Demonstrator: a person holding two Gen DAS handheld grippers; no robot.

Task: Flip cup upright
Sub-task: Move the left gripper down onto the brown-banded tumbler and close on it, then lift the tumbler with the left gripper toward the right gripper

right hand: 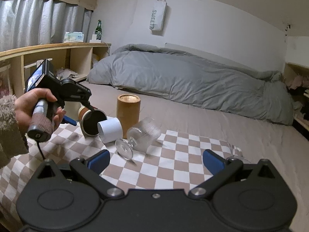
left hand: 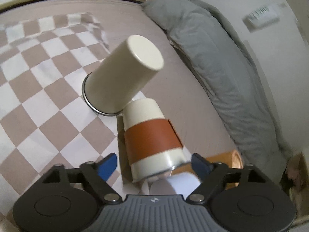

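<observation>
In the left wrist view a cream cup with a brown band (left hand: 152, 141) lies tilted between the fingers of my left gripper (left hand: 154, 164), whose jaws stand open around its rim end without touching it. A tall cream tumbler (left hand: 125, 77) stands upside down on the checkered cloth (left hand: 48, 73) beyond it. In the right wrist view the banded cup (right hand: 90, 119) lies on its side, mouth toward me, under the left gripper (right hand: 81, 114). A white cup (right hand: 110, 129) and a ribbed stemmed glass (right hand: 139, 137) lie on their sides. My right gripper (right hand: 156, 162) is open and empty, short of the glass.
A tall brown cylinder cup (right hand: 128, 112) stands upside down behind the fallen cups. A grey duvet (right hand: 193, 81) is bunched along the wall. A wooden shelf (right hand: 58, 56) with a bottle stands at the left. The person's left hand (right hand: 34, 106) holds the left gripper.
</observation>
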